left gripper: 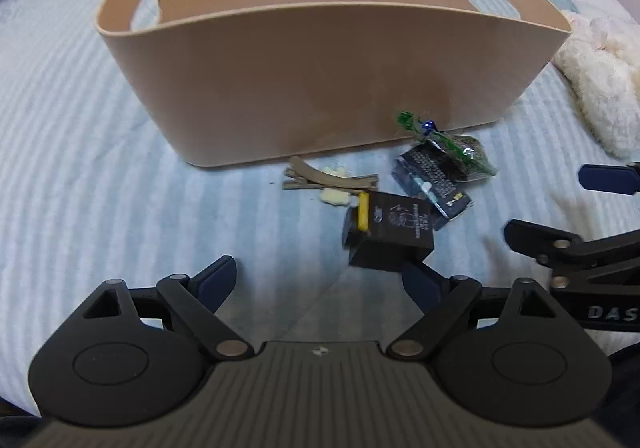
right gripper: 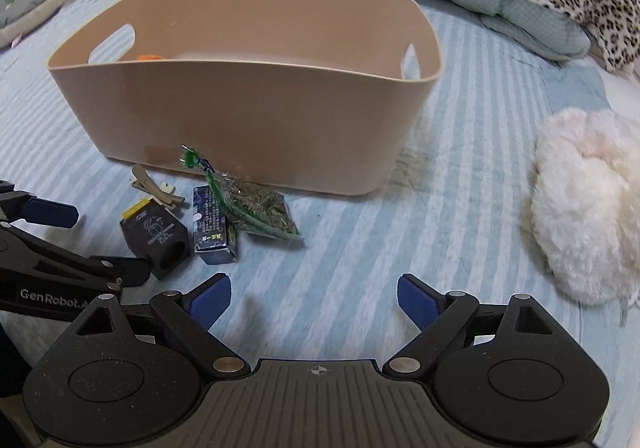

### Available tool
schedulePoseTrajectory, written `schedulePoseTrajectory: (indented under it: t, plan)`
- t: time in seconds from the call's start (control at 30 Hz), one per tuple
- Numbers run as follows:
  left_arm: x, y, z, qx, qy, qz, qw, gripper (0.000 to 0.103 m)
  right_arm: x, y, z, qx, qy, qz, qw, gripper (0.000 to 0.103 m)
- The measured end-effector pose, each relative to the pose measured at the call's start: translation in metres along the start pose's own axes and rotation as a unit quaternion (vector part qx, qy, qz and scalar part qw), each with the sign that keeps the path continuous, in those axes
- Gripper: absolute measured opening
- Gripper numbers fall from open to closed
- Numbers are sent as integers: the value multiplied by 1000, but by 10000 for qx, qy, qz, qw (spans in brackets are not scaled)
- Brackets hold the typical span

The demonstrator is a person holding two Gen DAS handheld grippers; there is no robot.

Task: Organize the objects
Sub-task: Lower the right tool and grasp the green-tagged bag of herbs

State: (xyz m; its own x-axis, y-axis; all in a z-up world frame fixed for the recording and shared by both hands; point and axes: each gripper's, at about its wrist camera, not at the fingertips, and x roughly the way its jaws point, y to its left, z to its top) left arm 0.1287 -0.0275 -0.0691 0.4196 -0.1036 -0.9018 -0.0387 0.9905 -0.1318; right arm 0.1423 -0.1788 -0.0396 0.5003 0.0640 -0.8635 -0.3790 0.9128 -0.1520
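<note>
Both jaws open, black box nr tan basket

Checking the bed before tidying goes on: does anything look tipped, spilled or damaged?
Nothing spilled or visibly damaged. The small black box with a yellow flap lies tipped on its side, flap open, among loose items before the beige plastic basket: a dark blue carton, a clear bag of dried herbs and a tan hair clip.
</note>
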Motion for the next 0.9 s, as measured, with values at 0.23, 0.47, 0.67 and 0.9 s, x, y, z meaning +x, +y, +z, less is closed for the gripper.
schedulePoseTrajectory:
  t: [0.23, 0.47, 0.67, 0.9]
  plan:
    - [12, 4, 3, -55, -108, 161, 9998, 89, 9, 3, 2, -12, 23, 15, 10000, 92]
    - [12, 17, 3, -149, -372, 294, 9988, 86, 17, 7, 8, -176, -154, -110, 9997, 92]
    - [8, 37, 3, -436, -442, 198, 9979, 83, 30, 8, 15, -217, -125, -145, 9996, 92]
    - [3, 46, 3, -474, -554, 194, 9971, 70, 30, 7, 15, -220, -225, 55, 9995, 92]
